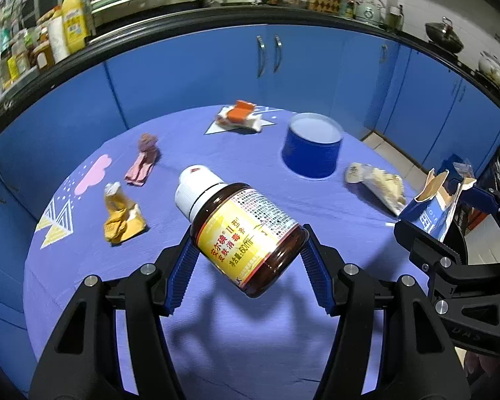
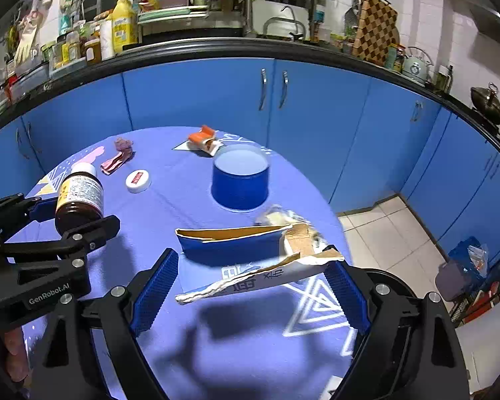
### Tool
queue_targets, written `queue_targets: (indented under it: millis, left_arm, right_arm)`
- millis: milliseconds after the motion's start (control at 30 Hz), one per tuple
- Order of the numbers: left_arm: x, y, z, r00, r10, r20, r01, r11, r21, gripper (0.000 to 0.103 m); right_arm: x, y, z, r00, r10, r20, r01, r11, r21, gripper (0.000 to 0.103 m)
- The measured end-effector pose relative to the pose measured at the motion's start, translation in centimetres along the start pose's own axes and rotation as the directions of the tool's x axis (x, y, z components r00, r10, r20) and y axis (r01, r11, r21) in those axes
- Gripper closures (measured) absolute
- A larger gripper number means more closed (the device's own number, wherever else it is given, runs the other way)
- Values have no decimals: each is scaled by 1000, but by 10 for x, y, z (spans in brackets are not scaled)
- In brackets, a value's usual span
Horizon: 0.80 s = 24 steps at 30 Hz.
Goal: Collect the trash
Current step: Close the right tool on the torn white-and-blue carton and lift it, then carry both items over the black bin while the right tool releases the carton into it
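Table point(image 1: 216, 333): round, under a purple cloth printed with triangles and a pink cloud; we see blue cabinets point(image 1: 190, 66) curving behind it.
Bin point(image 1: 311, 150): a blue tub at 1 o'clock from the table's middle in the left view, standing upright, its liner pale.
Left gripper point(image 1: 248, 243): we hold it above the cloth, fingers closed onto the bottle's lower body, one pad on each side.
Right gripper point(image 2: 250, 286): jaws spread wide; the carton lies between the pads, its torn end touching the right pad, but we cannot tell whether the left pad touches it.
Carton point(image 2: 236, 246): torn blue cardboard, flattened, brown inside showing, above the table's near edge.
Bottle point(image 1: 246, 230): amber, yellow label, white cap, tilted with the cap toward 11 o'clock, off the cloth.
Wrappers: a yellow one point(image 1: 121, 218) at 9 o'clock, a pink one point(image 1: 143, 161) at 10, an orange-and-white one point(image 1: 238, 118) at 12, a pale one point(image 1: 376, 181) at 3, just beside the bin.
Cap point(image 2: 138, 180): a small white lid lying flat on the cloth, left of the bin in the right view.
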<state>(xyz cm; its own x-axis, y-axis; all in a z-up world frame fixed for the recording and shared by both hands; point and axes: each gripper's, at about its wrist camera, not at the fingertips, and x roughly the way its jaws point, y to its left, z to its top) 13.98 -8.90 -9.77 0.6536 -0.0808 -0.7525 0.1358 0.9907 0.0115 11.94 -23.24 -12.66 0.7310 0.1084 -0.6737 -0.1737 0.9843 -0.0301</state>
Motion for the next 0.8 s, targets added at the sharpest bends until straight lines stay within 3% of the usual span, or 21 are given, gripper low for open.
queue_targets:
  millis: [800]
  left_arm:
    - [8, -108, 16, 996, -92, -8, 92, 985, 144, 42]
  right_arm:
    - [-22, -108, -34, 993, -122, 3, 120, 979, 166, 18]
